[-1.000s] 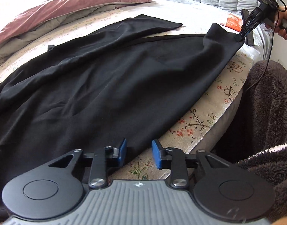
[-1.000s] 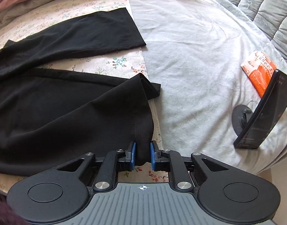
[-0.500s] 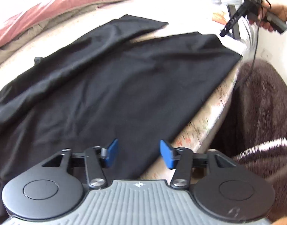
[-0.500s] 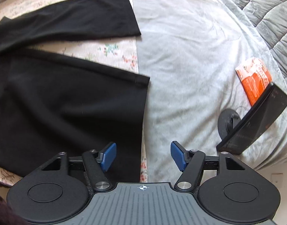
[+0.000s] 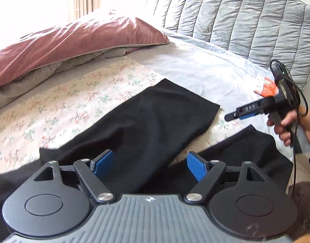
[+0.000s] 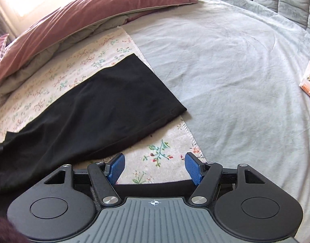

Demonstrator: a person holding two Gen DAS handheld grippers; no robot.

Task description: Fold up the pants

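The left gripper (image 5: 149,166) has just been opening; its blue pads stand wide above the black pants (image 5: 155,125), pressing nothing. The right gripper (image 6: 153,167) is likewise spread over the floral sheet (image 6: 159,156), empty. One pant leg ends near that sheet's edge; the waist is hidden behind the grippers. A mauve pillow (image 5: 74,40) lies beyond.

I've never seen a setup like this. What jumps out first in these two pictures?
The black pants spread across the floral bedsheet, both legs lying apart and pointing toward the grey sheet. Next, the blue-padded left gripper in the foreground, jaws open above the cloth and holding nothing; the right gripper, held in a hand, is open too. Behind lies a dusty-pink pillow.
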